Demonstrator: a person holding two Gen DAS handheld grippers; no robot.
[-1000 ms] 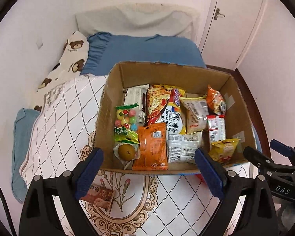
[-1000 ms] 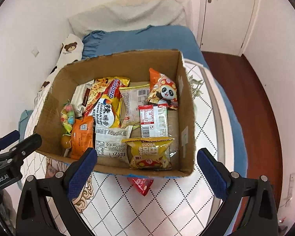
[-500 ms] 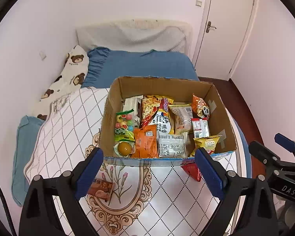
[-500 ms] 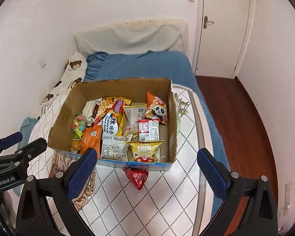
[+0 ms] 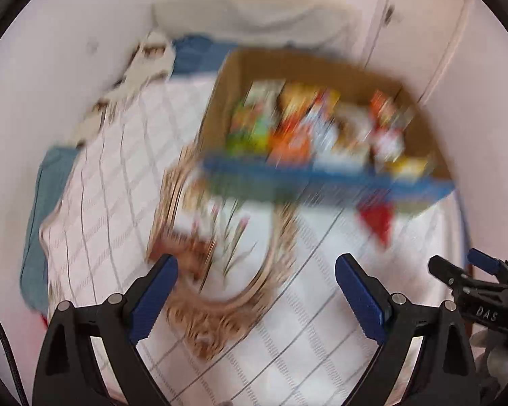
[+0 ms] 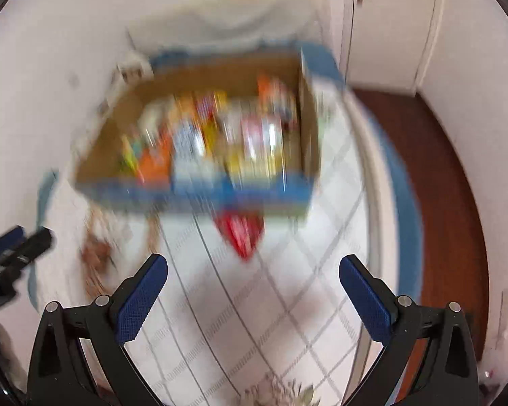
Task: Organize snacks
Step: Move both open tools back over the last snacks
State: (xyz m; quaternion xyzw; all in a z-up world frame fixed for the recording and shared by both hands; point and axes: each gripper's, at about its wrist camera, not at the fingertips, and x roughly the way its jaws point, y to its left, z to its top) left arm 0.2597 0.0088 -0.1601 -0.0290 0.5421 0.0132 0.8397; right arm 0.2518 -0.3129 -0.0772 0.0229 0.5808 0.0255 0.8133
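Grippers, left (image 5: 255,282) and right (image 6: 252,279), tilt steeply down, fingers wide and empty, over what looks like quilt (image 6: 288,321)

Snacks (image 6: 199,142) in box (image 6: 220,74) on bed cover (image 6: 288,304); one pkt (image 6: 242,235) just in front of box.
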